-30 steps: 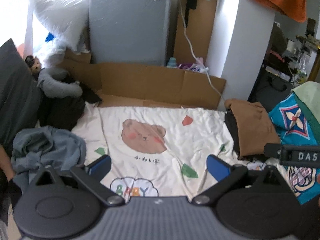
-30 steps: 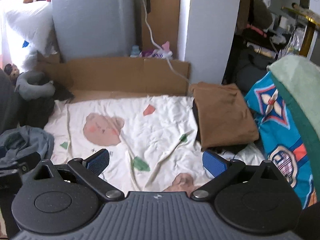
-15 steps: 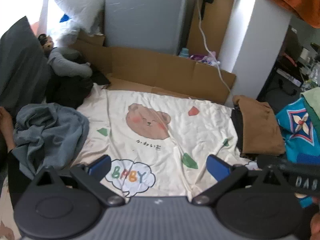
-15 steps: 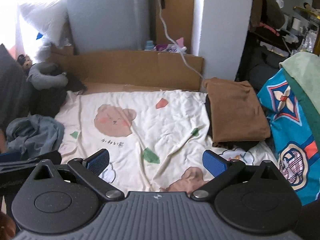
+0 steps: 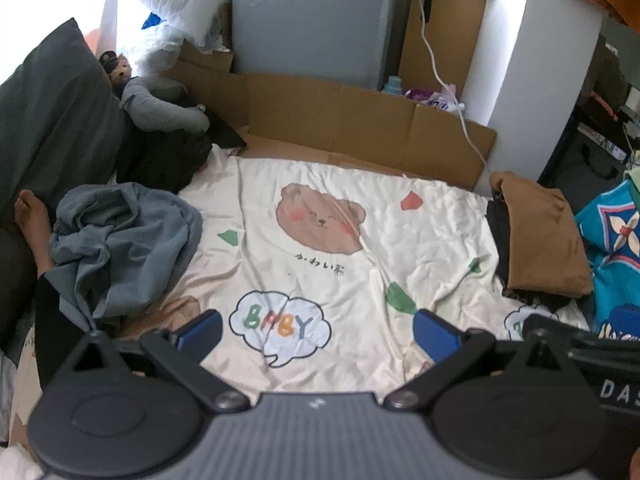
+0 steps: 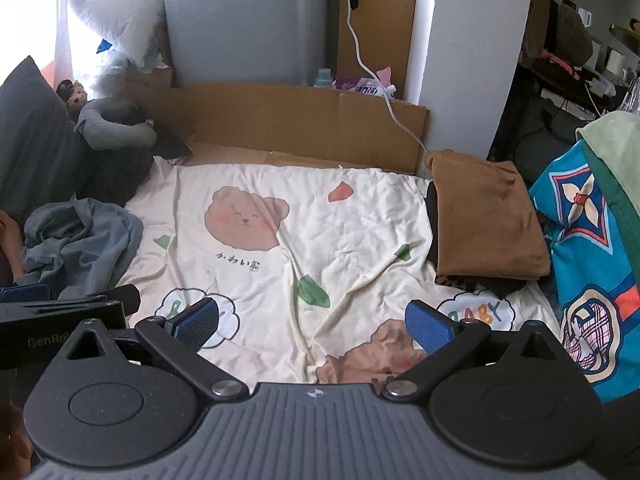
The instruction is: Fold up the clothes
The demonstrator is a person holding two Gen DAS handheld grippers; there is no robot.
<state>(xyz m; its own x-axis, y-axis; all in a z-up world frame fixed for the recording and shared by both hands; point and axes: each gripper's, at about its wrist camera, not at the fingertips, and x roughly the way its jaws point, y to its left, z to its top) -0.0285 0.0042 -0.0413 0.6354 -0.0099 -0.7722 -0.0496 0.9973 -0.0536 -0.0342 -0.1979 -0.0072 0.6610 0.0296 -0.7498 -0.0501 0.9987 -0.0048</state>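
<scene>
The cream bed sheet with a brown bear print (image 5: 320, 264) is spread flat, and both cameras look down on it. The crumpled grey-blue cloth (image 5: 120, 244) lies in a heap on the sheet's left side; you cannot tell what kind of clothing it is. A bare foot (image 5: 32, 220) pokes out just left of the heap, and the rest of the person is cut off. On the right side sits the folded brown cloth (image 6: 484, 216) on top of something black that is mostly hidden. A bright blue patterned cloth (image 6: 584, 240) hangs at the far right and runs out of the picture. The left gripper (image 5: 318, 330) is above the near edge of the sheet with its jaws spread wide and nothing between them. The grey-blue heap is to the left of its jaws and a bit farther away, not touching them. The right gripper (image 6: 312, 322) also has its jaws spread wide and empty, and the brown cloth lies far and to the right of them. A flat brown cardboard wall (image 6: 304, 120) stands at the far end of the sheet.
</scene>
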